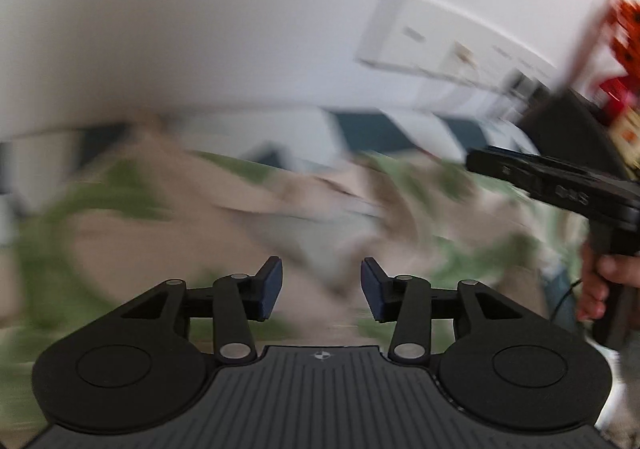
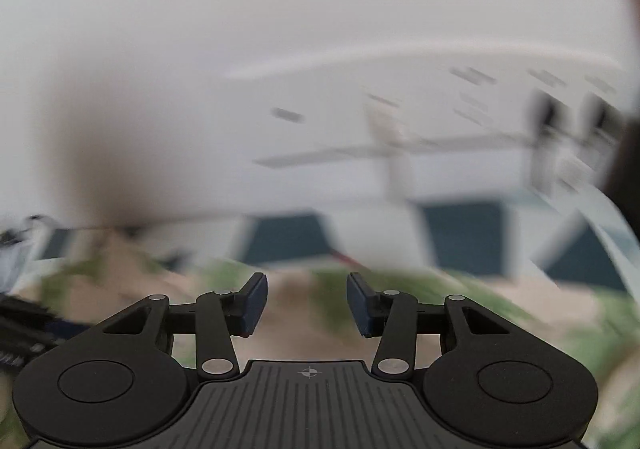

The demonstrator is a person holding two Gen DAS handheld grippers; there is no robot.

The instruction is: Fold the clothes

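A beige cloth with green leaf print (image 1: 224, 209) spreads below and ahead of my left gripper (image 1: 322, 289), heavily blurred. The left gripper is open and empty above it. The same cloth (image 2: 288, 301) shows in the right wrist view, under and beyond my right gripper (image 2: 306, 305), which is open and empty. The body of the right gripper (image 1: 560, 185), held in a hand, shows at the right of the left wrist view. Whether the cloth is a garment or a cover, I cannot tell.
A white wall and white furniture with dark blue panels (image 2: 464, 237) stand beyond the cloth. A red and orange object (image 1: 620, 49) is at the far right. A dark object (image 2: 24, 325) sits at the left edge of the right wrist view.
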